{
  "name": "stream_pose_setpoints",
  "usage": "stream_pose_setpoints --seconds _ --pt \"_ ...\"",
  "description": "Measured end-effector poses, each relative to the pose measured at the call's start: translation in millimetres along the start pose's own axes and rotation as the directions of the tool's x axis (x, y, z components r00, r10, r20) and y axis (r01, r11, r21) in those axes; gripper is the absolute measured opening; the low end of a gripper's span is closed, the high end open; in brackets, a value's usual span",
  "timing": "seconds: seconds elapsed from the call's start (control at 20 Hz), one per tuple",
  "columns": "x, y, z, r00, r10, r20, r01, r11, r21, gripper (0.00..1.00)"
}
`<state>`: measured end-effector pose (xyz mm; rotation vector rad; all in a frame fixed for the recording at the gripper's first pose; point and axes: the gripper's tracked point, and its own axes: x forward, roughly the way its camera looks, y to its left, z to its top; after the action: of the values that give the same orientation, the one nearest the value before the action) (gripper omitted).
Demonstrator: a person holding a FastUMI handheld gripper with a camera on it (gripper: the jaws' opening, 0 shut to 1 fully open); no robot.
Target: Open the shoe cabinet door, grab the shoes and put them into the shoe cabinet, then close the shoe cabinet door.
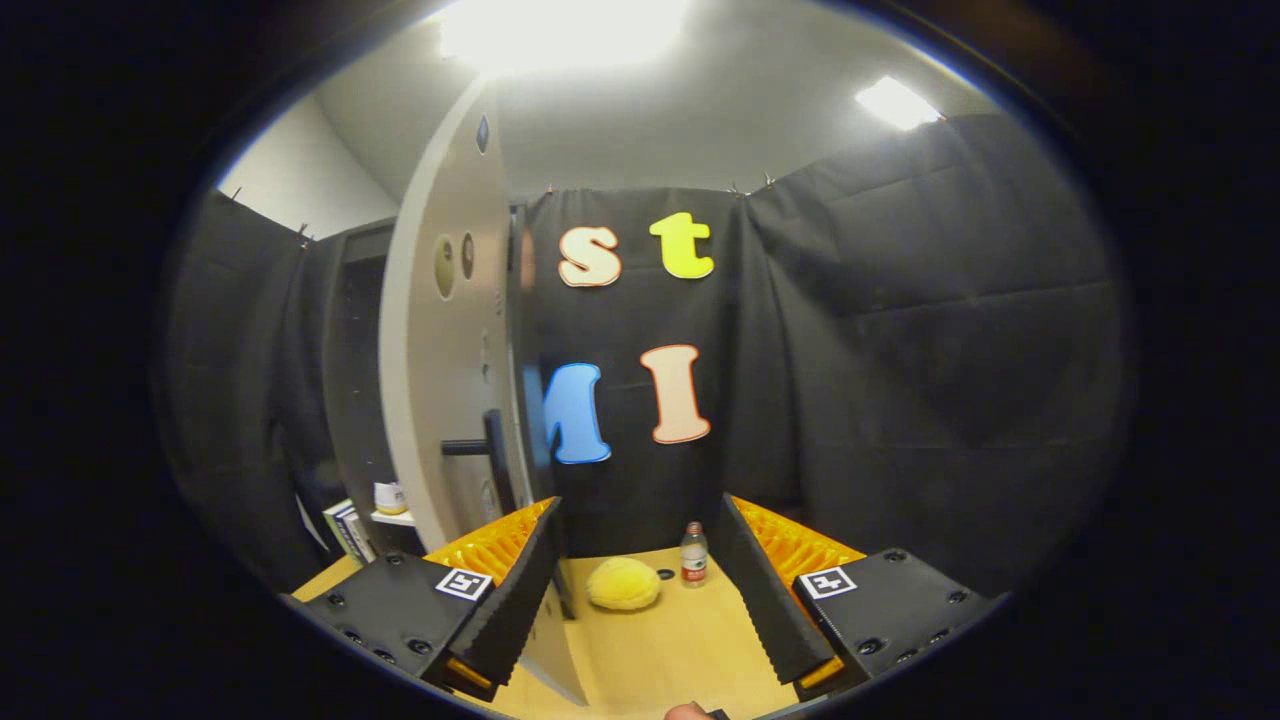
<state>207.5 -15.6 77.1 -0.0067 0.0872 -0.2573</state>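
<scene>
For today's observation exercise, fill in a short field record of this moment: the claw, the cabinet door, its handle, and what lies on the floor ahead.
claw: open, fingers apart, holding nothing
cabinet door: swung open, standing edge-on beside the near finger
door handle: dark bar on the door's face, untouched
yellow fluffy shoe: on the wooden floor, ahead between the fingers
small bottle: upright, just beyond the shoe, apart from it
books: on a low shelf behind the door
task stage: door open, shoe not yet grasped

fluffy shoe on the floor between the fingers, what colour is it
Yellow: the fluffy shoe shows best in the gripper view, lying beyond the open gripper.
</scene>
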Motion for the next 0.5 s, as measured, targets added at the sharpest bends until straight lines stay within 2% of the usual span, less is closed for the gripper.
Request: stream_pose_setpoints --seconds 0.1,0.2,0.4,0.5 --pt "12.7 2.9 -4.5 1.0 -0.018 -0.015 0.018 0.999 0.037 0.96" --pt "26.7 -6.4 -9.5 0.997 -0.077 -0.027 0.077 0.996 0.035 0.96" --pt "35.2 15.9 -17.6 0.997 -0.052 -0.057 0.056 0.996 0.07 0.96" --pt "31.1 18.3 -16.9 0.997 -0.057 -0.053 0.061 0.995 0.081 0.91"
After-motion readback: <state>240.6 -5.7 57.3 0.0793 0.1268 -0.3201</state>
